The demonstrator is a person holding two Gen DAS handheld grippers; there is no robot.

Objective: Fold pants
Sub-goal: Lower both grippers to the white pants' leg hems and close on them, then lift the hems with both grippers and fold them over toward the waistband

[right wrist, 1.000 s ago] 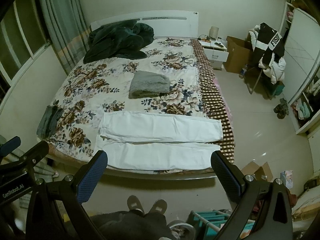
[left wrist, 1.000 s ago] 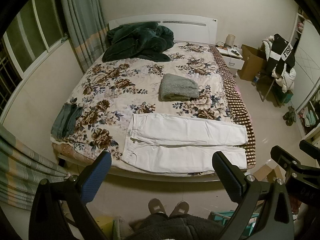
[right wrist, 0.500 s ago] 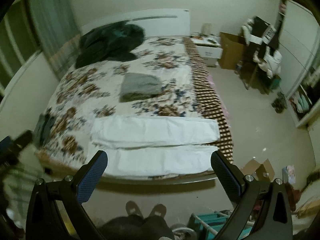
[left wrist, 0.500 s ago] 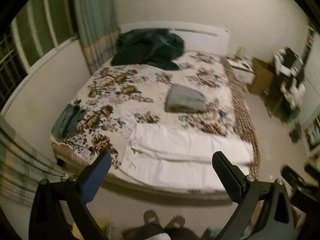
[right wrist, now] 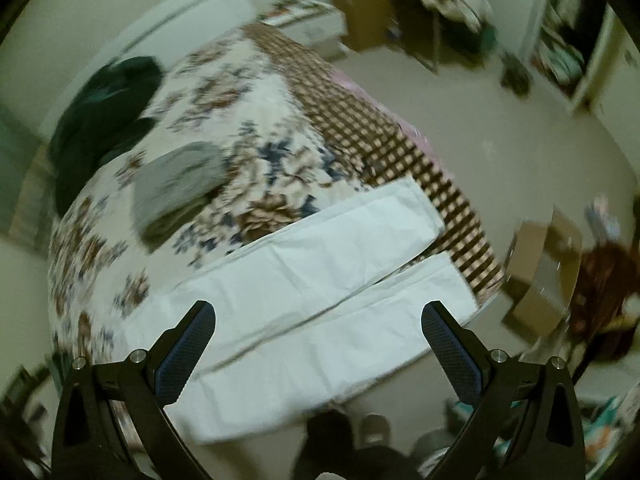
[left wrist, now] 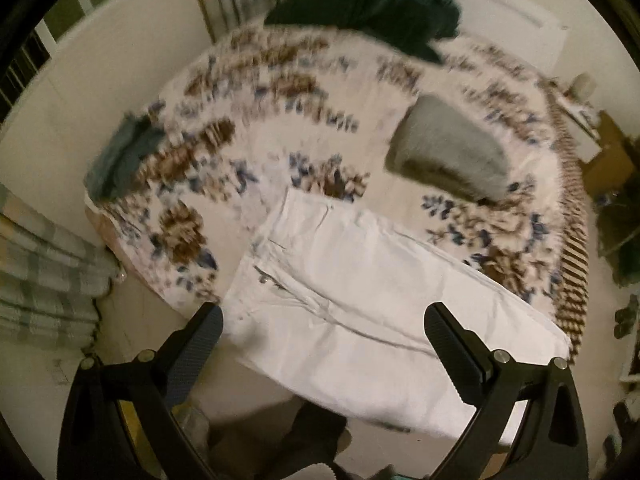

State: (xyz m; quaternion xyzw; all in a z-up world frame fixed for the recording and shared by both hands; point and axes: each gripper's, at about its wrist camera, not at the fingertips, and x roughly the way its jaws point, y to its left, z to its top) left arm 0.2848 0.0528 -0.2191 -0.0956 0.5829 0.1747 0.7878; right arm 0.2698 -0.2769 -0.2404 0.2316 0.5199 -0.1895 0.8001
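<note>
White pants (left wrist: 360, 300) lie flat along the near edge of the floral bed (left wrist: 248, 128), waist at the left, legs side by side to the right. My left gripper (left wrist: 322, 320) is open and empty, hovering above the waist end. In the right wrist view the two legs (right wrist: 320, 280) run to the right with cuffs near the checkered bed edge (right wrist: 380, 152). My right gripper (right wrist: 318, 318) is open and empty above the legs. Both views are motion-blurred.
A folded grey garment (left wrist: 452, 152) lies mid-bed, a dark green blanket (left wrist: 372, 4) at the headboard, a grey-green garment (left wrist: 124, 156) at the left edge. A cardboard box (right wrist: 544, 272) sits on the floor right of the bed. My feet (right wrist: 372, 428) stand by the bed.
Both grippers have moved forward and down toward the bed; the pants now fill more of each view. The left one swung toward the waist, the right toward the legs. Both stay open.
</note>
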